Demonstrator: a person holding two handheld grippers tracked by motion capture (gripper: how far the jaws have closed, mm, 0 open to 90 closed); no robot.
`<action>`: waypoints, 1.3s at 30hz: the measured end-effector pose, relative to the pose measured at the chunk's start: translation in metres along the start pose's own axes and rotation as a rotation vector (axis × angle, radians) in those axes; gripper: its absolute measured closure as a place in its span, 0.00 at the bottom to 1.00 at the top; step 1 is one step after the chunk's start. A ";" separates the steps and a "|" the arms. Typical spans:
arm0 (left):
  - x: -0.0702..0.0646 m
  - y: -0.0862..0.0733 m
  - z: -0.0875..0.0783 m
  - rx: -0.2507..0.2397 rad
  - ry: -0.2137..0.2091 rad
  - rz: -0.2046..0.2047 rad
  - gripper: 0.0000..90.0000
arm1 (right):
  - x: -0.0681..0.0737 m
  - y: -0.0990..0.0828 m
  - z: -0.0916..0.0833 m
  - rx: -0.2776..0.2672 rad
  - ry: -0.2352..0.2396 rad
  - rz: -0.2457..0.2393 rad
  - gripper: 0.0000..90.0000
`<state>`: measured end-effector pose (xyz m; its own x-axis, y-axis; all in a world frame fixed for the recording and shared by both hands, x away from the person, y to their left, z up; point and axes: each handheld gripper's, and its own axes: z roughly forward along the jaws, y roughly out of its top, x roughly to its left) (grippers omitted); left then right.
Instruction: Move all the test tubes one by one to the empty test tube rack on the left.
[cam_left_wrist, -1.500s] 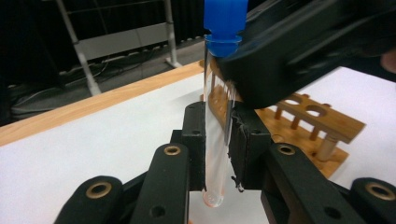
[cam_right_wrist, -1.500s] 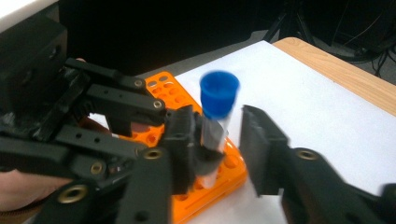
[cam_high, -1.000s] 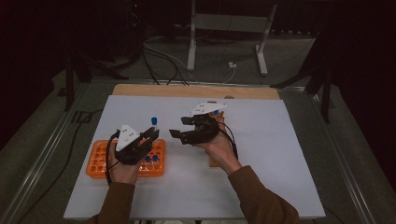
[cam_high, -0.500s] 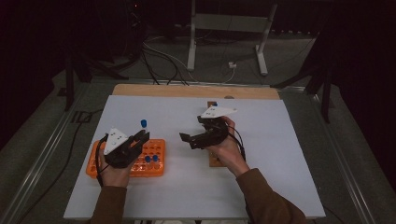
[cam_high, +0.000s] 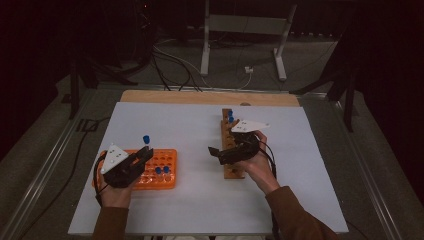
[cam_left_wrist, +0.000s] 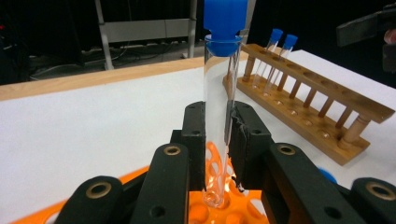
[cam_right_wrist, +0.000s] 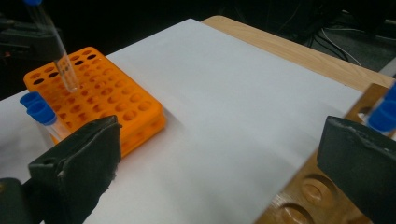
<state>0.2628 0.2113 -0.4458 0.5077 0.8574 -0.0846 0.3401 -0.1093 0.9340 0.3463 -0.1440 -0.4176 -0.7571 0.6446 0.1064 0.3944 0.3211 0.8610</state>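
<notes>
My left gripper is shut on a clear test tube with a blue cap. It holds the tube upright, with its bottom just over the holes of the orange rack. My right gripper hangs open over the near part of the wooden rack. Its jaws have just been opening, and nothing is between them. Two blue-capped tubes stand at the wooden rack's far end. Two more capped tubes sit in the orange rack.
Both racks rest on a white sheet that covers the table. A strip of bare wood runs along the far edge. Beyond it, cables and a metal stand are on the dark floor.
The left gripper has carried the tube left and nearer, lower over the orange rack. The right gripper has moved right and nearer along the wooden rack, and its jaws have spread wider.
</notes>
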 end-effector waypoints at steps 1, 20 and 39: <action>0.000 -0.002 -0.001 0.003 -0.001 -0.001 0.87 | -0.001 -0.001 -0.002 -0.003 -0.002 0.004 0.00; -0.002 -0.031 -0.010 0.048 -0.063 -0.039 0.87 | -0.009 -0.016 -0.014 -0.017 -0.030 0.023 0.00; -0.009 -0.049 -0.003 0.213 -0.053 0.074 0.87 | -0.008 -0.021 -0.012 -0.019 -0.007 0.027 0.00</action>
<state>0.2392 0.2105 -0.4897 0.5765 0.8161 -0.0415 0.4570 -0.2799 0.8443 0.3372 -0.1644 -0.4305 -0.7428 0.6575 0.1263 0.4046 0.2905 0.8671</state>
